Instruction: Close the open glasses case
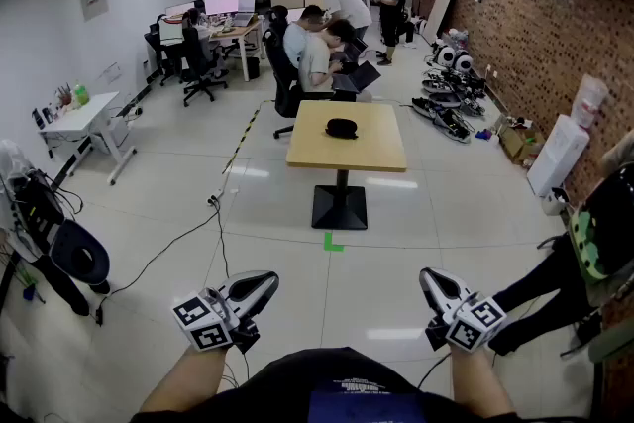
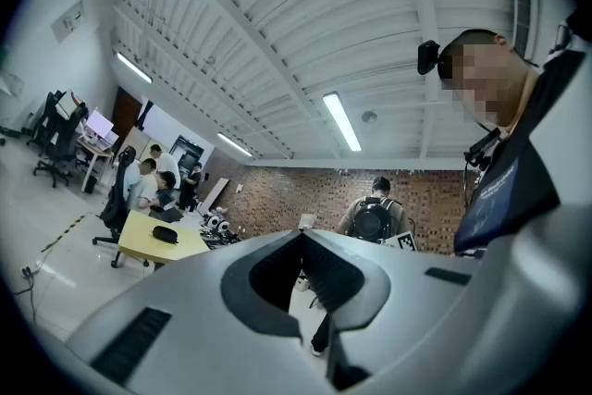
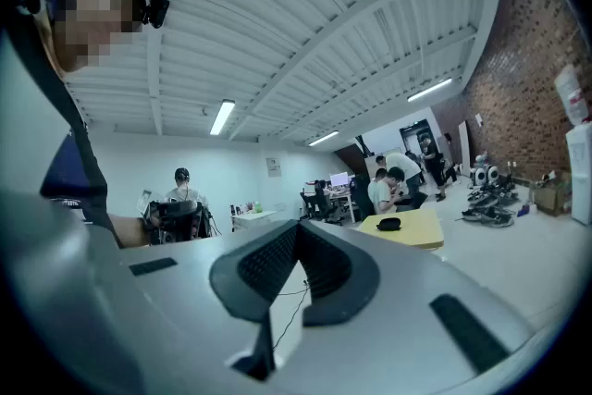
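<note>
left gripper (image 1: 265,283): smooth grey moulded shell; jaws clenched tip to tip, with dark ribbed pads lining the hollow behind the tips; nothing between them; held low at the left of the head view, well apart from the table.
right gripper (image 1: 429,278): same grey shell and ribbed pads; jaws pressed together, empty; low at the right.
cubes (image 1: 206,323): white, with black square markers, one at the back of each gripper.
case (image 1: 342,128): dark rounded oval lying on the table top, in its far half; too small to tell how its lid stands.
table (image 1: 349,154): square pale wood top, black post, flat square black base.
floor (image 1: 287,213): pale and glossy.
tape (image 1: 333,242): green corner mark just before the base.
wall (image 1: 555,25): rough red brick, right side.
</note>
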Tool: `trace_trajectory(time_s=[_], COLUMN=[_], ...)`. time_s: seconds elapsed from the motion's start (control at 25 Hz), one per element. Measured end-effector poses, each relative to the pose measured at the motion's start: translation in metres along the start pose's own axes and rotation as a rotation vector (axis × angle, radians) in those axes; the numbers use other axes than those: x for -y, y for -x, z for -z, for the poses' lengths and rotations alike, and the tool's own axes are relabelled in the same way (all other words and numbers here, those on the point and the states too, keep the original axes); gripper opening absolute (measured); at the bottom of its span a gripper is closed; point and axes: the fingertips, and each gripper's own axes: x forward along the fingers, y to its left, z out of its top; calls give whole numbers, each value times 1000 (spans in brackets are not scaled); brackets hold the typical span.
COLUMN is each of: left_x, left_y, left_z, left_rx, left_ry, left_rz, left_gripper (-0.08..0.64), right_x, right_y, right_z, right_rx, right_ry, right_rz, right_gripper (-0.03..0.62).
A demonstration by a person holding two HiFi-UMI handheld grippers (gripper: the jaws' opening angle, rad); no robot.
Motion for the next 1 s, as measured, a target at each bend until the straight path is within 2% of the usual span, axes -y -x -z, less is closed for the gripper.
trace_trajectory(time_s=[0.36, 0.6, 0.8, 1.0], left_x=[32, 38, 13, -43], left_y=[-61, -85, -91, -89], left_z=[23, 34, 33, 20], left_rx=[-1, -18, -18, -12], left_ry=[-6, 9, 20, 31], left_rz=[10, 8, -9, -1], left_gripper=[5, 5, 5, 5], right_x=[51, 78, 90, 91], right_y=[50, 57, 32, -27], right_z=[-2, -3, 4, 4], right_rx=[-6, -7, -29, -47], right_ry=[12, 6, -4, 10], right_rz=[-1, 1, -12, -19], right_gripper=[-14, -14, -14, -14])
